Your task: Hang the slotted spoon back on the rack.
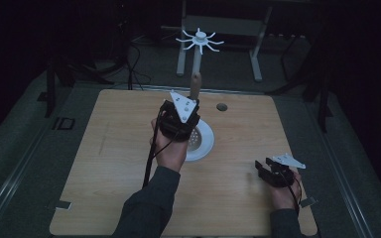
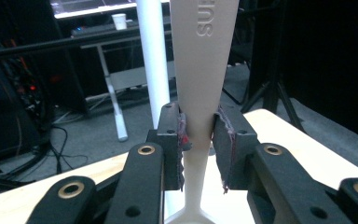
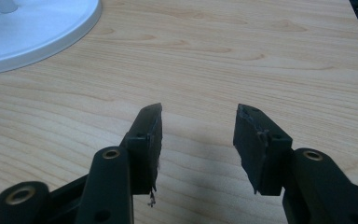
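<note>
Clearly, the left tool grips the narrow neck of a pale utensil handle, its pads pressed on both sides, and holds it upright beside the white pole of the hook stand that rises from the round base on the tabletop. To hang it well, the person should judge height carefully, keep the handle steady, and raise it straight towards a hook. The right tool rests with jaws apart and empty, near the tabletop's right edge.

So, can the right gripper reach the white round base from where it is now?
Probably yes. The right gripper is open and holds nothing, and only bare table lies between its fingers and the white round base.
</note>
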Demonstrator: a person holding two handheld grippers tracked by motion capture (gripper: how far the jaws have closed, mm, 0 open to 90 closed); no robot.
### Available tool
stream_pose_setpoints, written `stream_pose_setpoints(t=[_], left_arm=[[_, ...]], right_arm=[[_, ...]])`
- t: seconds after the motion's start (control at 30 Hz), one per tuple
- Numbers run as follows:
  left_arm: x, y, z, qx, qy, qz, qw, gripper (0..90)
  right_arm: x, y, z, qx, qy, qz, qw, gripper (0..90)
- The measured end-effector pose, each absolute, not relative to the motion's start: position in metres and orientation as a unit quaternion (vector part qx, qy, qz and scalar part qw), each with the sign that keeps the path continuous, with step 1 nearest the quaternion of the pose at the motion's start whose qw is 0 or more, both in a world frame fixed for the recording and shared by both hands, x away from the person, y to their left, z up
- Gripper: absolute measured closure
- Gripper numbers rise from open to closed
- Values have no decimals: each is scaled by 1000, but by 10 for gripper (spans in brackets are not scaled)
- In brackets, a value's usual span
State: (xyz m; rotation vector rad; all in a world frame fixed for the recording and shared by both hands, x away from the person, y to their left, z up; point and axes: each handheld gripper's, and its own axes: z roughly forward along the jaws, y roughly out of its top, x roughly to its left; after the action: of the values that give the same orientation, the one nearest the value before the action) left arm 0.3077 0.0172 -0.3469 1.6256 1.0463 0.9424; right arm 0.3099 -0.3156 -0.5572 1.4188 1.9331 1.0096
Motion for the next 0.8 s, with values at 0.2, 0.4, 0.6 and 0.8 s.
stream_pose_setpoints(t=[0.2,0.4,0.6,0.8], left_arm=[[307,12,-344,652,437,400,473,734],[309,8,-341,641,445,412,470,733],[312,3,-338,640,446,425,459,732],[317,-1,-333,635,454,437,447,733]], right_arm=[[310,-315,-557,525,716,374,267,513],[310,-316,-557,525,716,375,267,508],[310,-316,-557,525,716,376,266,508],[311,-317,-557,526,715,376,266,507]])
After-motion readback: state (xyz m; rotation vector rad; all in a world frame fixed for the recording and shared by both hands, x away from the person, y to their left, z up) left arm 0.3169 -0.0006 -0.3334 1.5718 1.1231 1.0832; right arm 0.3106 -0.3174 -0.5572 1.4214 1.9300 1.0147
